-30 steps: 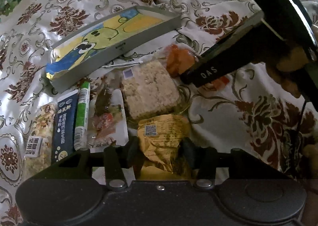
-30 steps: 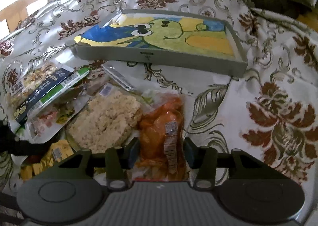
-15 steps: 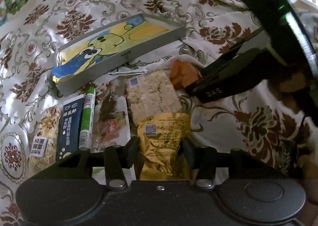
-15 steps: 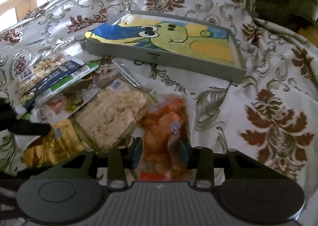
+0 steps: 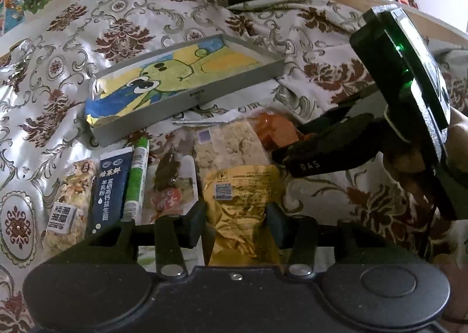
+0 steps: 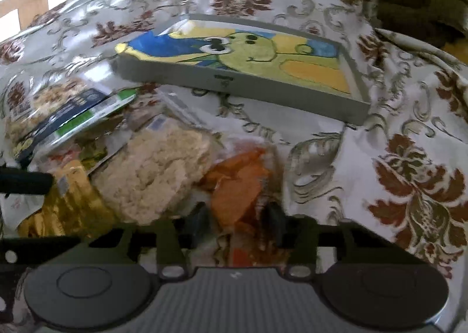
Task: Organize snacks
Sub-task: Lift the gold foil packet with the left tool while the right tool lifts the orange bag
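Note:
A gold foil snack packet [image 5: 242, 195] lies crumpled between the pads of my left gripper [image 5: 237, 224], whose jaws are closing and press on its sides. My right gripper [image 6: 237, 221] is shut on a clear bag of orange snacks [image 6: 237, 186], bunched between its pads. That bag [image 5: 275, 131] and the right gripper's dark finger [image 5: 304, 157] also show in the left wrist view. A pack of pale rice crackers [image 5: 231, 145] lies between the two packets. Behind them sits a grey tray [image 5: 187, 99] with a green cartoon drawing on its floor.
Left of the gold packet lie a clear packet with red pieces [image 5: 172, 186], a green stick pack [image 5: 136, 180], a dark blue box [image 5: 109, 186] and a nut mix bag [image 5: 73, 201]. A floral cloth [image 6: 409, 186] covers everything. A hand [image 5: 409, 163] holds the right gripper.
The right gripper's jaws narrowed on the orange bag, which now bunches up between them. The left view has rolled slightly, with the gold packet staying between its pads.

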A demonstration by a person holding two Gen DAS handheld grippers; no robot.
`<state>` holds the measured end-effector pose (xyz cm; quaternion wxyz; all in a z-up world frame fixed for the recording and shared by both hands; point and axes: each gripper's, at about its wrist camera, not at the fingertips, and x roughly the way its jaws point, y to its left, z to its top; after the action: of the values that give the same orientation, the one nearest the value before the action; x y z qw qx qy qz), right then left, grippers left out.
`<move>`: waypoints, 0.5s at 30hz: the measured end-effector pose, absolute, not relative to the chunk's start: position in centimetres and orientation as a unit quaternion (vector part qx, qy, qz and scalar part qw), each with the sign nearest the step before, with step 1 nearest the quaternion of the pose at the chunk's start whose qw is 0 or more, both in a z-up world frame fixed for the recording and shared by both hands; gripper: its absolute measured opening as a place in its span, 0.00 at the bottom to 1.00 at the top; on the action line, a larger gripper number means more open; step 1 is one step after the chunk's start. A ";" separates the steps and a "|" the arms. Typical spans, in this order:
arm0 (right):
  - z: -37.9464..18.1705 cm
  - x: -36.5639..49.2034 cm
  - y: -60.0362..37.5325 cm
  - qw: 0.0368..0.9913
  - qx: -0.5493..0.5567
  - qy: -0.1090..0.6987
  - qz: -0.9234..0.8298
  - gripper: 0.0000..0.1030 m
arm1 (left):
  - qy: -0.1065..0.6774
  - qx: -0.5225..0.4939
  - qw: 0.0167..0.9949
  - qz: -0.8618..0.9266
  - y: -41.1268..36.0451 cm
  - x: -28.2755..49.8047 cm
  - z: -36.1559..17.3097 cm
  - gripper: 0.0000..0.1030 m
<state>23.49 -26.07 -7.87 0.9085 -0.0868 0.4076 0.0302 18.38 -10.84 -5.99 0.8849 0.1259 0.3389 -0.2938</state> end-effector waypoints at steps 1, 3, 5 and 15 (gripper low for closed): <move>-7.7 23.5 -26.1 0.908 -0.084 0.409 0.030 0.43 | 0.337 0.126 0.886 -0.294 -10.8 18.3 -5.9 0.46; -7.8 23.2 -25.7 0.907 -0.107 0.407 0.027 0.41 | 0.330 0.127 0.888 -0.293 -10.8 18.1 -5.8 0.45; -7.9 22.7 -25.0 0.908 -0.124 0.400 0.020 0.40 | 0.325 0.129 0.889 -0.296 -10.8 18.0 -5.7 0.06; -6.9 21.0 -24.4 0.909 -0.125 0.397 0.004 0.38 | 0.365 0.103 0.877 -0.294 -10.0 19.4 -6.4 0.07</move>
<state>21.04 -24.42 -6.94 0.9095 -0.1247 0.3966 0.0041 19.37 -9.98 -6.44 0.8773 0.1032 0.3652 -0.2937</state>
